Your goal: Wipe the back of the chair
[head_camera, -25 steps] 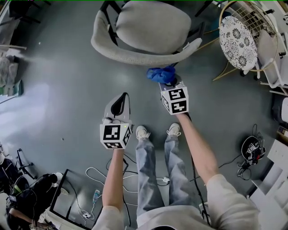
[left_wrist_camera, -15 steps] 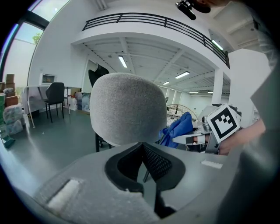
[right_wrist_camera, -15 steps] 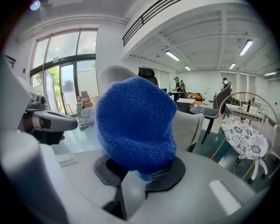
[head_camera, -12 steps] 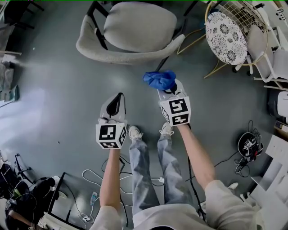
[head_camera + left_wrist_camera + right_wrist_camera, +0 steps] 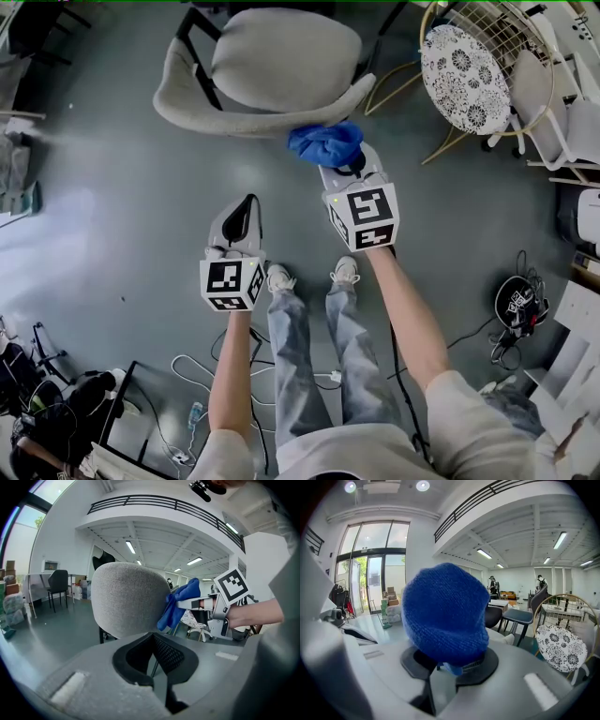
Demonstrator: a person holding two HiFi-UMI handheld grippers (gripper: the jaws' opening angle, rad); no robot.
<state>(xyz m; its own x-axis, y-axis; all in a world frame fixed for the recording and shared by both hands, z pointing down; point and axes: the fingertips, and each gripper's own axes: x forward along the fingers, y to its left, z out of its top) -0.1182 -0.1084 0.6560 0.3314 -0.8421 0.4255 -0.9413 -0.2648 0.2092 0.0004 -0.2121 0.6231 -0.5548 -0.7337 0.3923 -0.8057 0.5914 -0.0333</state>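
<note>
Pinching the crumpled blue knitted cloth (image 5: 326,143) tight, the right hand-held gripper (image 5: 343,165) presses it to the grey upholstered chair back (image 5: 234,117) at twelve o'clock for wiping; the left hand-held gripper (image 5: 249,201) hangs closed, empty.

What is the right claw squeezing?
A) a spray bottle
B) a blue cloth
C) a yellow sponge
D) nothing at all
B: the right claw is shut on a blue cloth, which it holds up against the back of the grey chair.
</note>
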